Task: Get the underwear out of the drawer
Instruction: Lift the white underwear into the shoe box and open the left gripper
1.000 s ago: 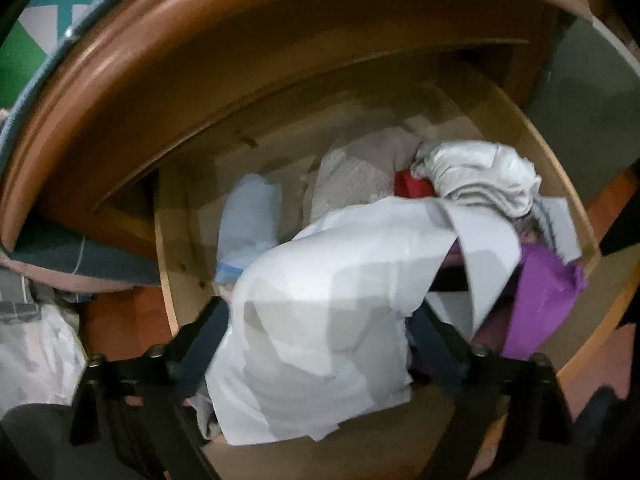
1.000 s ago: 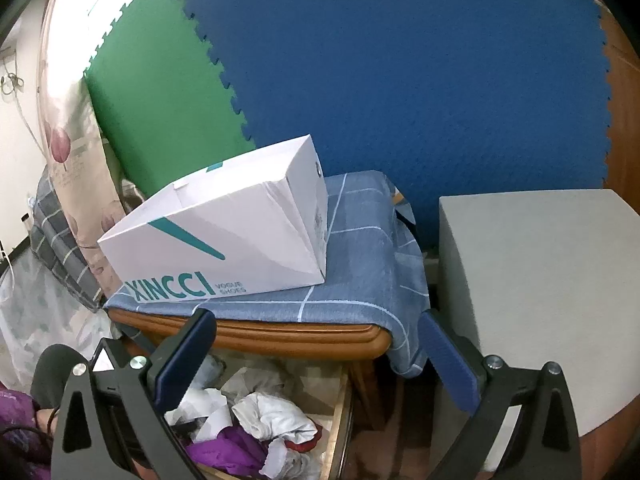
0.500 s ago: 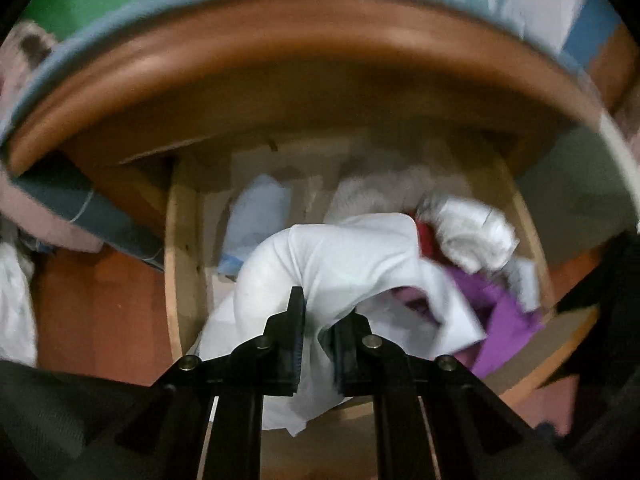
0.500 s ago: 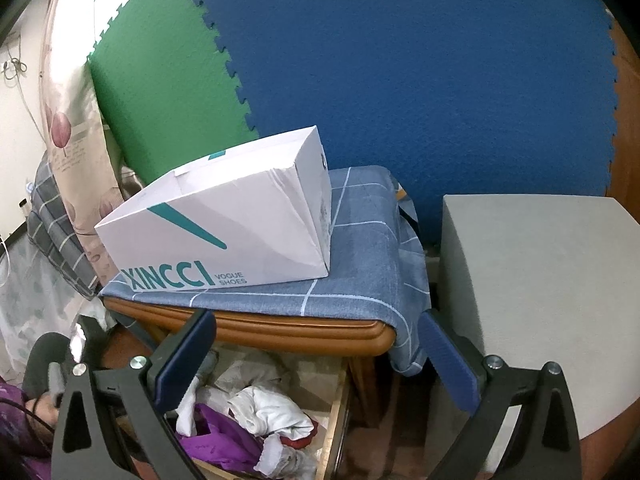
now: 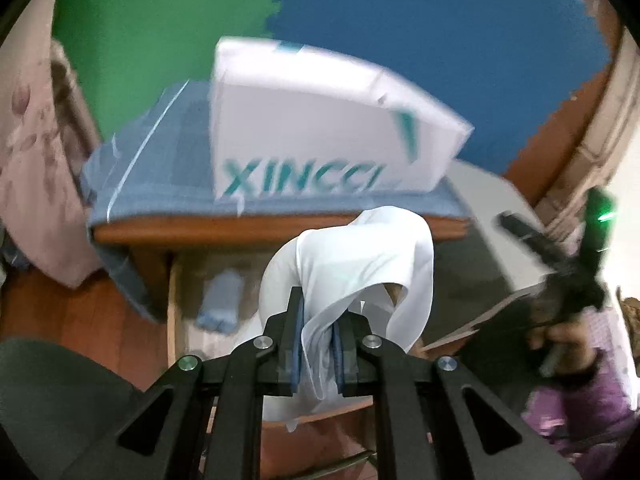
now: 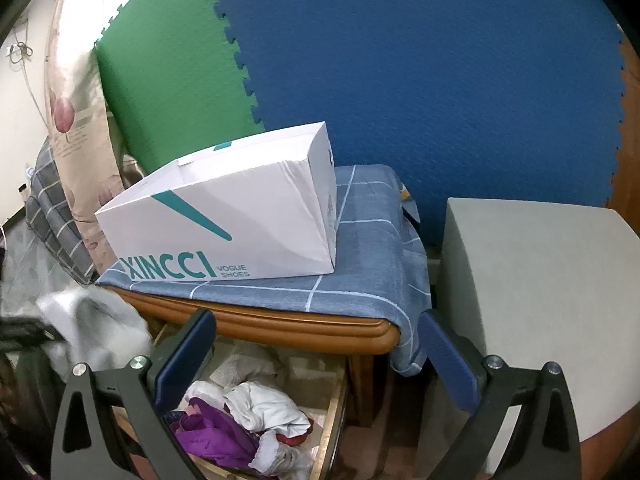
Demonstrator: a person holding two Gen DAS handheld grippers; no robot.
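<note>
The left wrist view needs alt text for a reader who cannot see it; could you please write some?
The left tool is shut on a white garment, held above the open drawer. Behind stands a white shoebox on a blue cloth.

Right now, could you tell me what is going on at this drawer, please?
A person is taking underwear out. The left gripper is shut on a white garment, held above the open drawer. The right gripper hangs open and empty over the drawer, where purple and white clothes remain.
</note>
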